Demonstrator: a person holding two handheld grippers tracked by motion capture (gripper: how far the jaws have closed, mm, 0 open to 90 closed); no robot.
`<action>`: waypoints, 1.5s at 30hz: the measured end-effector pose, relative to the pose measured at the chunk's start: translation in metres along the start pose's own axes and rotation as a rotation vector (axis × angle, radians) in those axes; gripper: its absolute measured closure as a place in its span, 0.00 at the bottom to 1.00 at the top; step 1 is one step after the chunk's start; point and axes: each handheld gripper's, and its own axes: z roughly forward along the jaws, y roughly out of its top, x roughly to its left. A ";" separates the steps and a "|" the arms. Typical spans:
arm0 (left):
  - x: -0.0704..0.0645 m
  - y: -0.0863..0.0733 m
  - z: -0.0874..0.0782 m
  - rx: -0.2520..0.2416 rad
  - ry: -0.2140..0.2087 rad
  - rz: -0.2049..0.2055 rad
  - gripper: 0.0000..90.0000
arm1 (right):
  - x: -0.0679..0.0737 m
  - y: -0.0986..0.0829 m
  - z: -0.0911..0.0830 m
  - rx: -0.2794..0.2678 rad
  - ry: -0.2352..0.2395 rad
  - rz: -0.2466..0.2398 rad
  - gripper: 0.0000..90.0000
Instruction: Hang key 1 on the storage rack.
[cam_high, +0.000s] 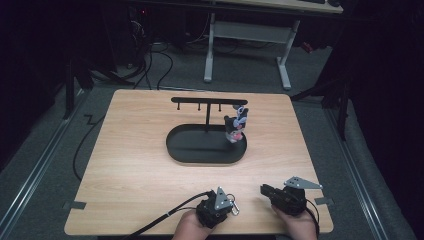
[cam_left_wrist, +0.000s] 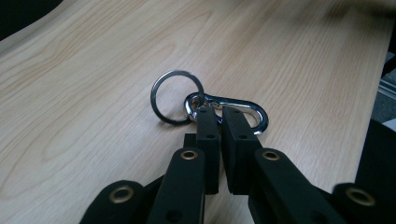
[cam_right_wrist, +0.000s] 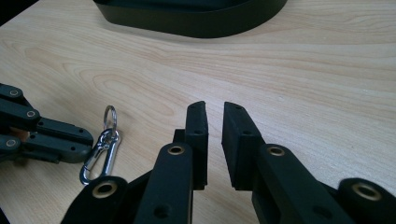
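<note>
Left claw (cam_left_wrist: 219, 112) at the near edge of the surface (cam_high: 130, 165), jaws pinched on the carabiner (cam_left_wrist: 233, 109) where it joins the key ring (cam_left_wrist: 176, 97). Both lie flat on the wood, so this looks like a pickup grip (ring left free to hook later). Right claw (cam_right_wrist: 215, 109) just right of it, jaws slightly apart, holding nothing, probably on standby. Farther off, mid-surface: black oval tray (cam_high: 190, 150) with a hook rack (cam_high: 207, 100), a small figure (cam_high: 236, 127) beside its right end, the likely destination.
</note>
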 end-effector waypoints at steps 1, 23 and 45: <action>0.001 -0.001 -0.002 -0.008 0.002 -0.005 0.93 | -0.001 0.000 0.000 0.002 0.000 -0.003 0.90; 0.149 -0.119 -0.142 -0.081 0.421 -0.260 0.78 | 0.004 -0.003 0.014 0.079 -0.026 -0.022 0.89; 0.151 -0.126 -0.162 -0.120 0.402 -0.250 0.48 | 0.027 0.020 0.018 0.331 -0.160 -0.140 0.79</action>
